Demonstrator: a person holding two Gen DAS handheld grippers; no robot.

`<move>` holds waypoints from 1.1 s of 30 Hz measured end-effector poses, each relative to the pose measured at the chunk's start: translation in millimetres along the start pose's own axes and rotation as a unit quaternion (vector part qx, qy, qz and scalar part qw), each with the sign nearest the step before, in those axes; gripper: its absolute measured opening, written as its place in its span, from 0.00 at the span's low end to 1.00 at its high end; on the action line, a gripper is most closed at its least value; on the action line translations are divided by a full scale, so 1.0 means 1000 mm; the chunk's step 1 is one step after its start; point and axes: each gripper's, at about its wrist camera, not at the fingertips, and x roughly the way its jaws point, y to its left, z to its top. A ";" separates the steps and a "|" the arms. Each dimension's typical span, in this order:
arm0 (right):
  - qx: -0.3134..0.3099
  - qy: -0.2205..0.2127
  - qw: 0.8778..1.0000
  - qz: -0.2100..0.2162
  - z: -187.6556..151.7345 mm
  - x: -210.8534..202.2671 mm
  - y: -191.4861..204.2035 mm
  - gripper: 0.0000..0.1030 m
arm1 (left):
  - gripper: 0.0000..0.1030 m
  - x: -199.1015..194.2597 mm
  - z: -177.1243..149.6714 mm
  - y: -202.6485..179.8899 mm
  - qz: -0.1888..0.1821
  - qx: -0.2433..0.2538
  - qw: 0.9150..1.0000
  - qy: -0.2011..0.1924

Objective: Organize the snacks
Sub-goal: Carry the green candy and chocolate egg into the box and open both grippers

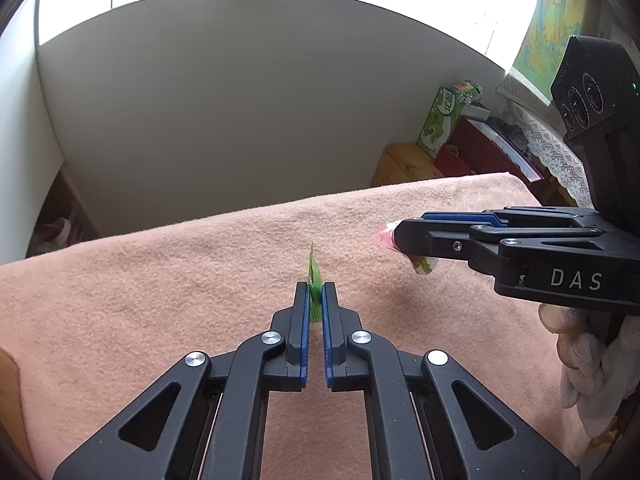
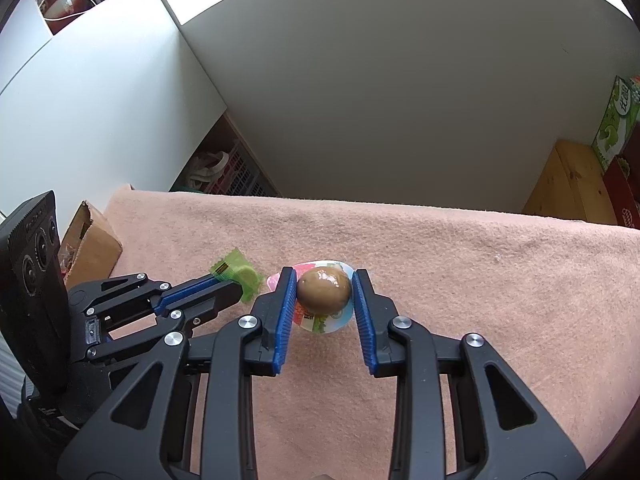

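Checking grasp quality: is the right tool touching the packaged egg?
Touching. The right wrist view shows both pads of the right tool pressed against the packaged egg.

A pink blanket-covered surface (image 2: pixel 460 280) lies open ahead of both claws and to the right, bare cloth all the way to its far edge. The left claw (image 1: pixel 316 300), gripping a green packet (image 1: pixel 314 276), and the right claw (image 2: pixel 324 292), gripping a packaged egg (image 2: pixel 324 290), hang just beside each other above the middle, each blocking the other's sideways path. An open cardboard box (image 2: pixel 94 244) stands at the left end of the surface. Beyond the far edge, a white wall (image 2: pixel 400 100) closes off forward reach, with a wooden cabinet (image 2: pixel 572 184) at the right corner
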 end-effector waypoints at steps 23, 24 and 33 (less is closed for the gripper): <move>-0.035 -0.019 0.999 0.020 -0.004 -0.045 0.060 0.29 | 0.04 -0.073 -0.013 0.008 0.004 -0.020 0.999 -0.046; -0.039 -0.021 0.999 0.022 -0.004 -0.048 0.068 0.29 | 0.04 -0.079 -0.015 0.009 0.007 -0.021 0.999 -0.048; -0.087 -0.024 0.995 0.045 -0.010 -0.062 0.150 0.29 | 0.04 -0.144 -0.041 0.031 0.042 -0.039 0.995 -0.077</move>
